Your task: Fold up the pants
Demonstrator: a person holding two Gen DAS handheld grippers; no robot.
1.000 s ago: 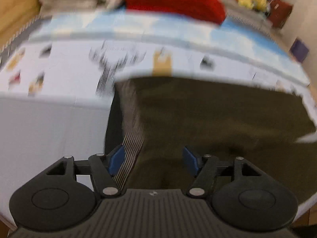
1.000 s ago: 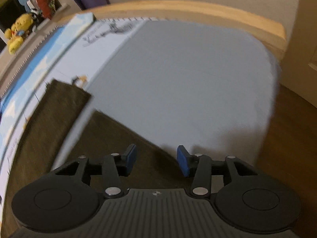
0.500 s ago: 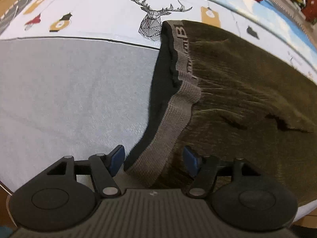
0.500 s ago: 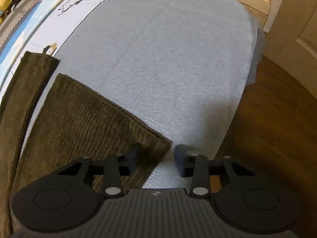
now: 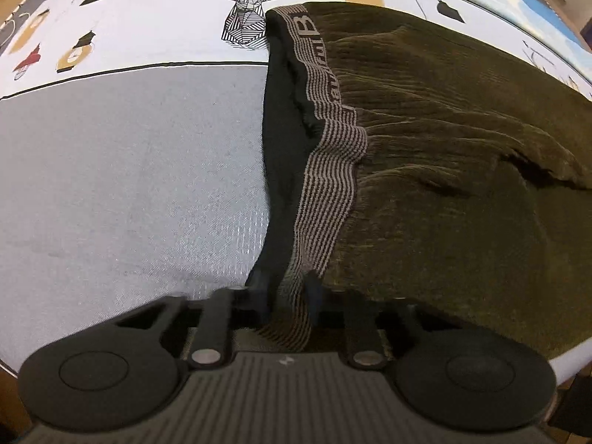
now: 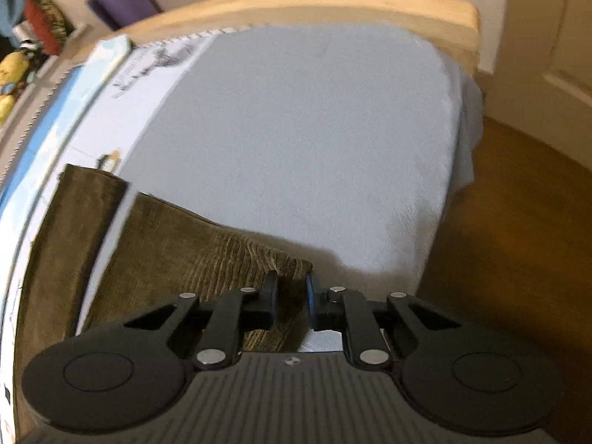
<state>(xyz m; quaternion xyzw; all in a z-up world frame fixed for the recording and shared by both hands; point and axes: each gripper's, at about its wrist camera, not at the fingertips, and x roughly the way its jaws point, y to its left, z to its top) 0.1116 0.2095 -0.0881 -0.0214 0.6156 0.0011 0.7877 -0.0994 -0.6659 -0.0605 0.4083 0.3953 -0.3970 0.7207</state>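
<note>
One pair of olive corduroy pants lies flat on the grey bed sheet, held at two places. The left gripper, pointing steeply down, has just closed its jaws on the striped waistband; its fingertips are half buried in fabric. The right gripper, also tilted down, has just closed and pinches a leg hem corner. Two legs show, cut off at the frame edge. Farther off sit a deer print and a blurred wooden bed frame.

Pants are spread on bed, waistband at left side, leg hems toward right; deer print is seen beyond waistband.
</note>
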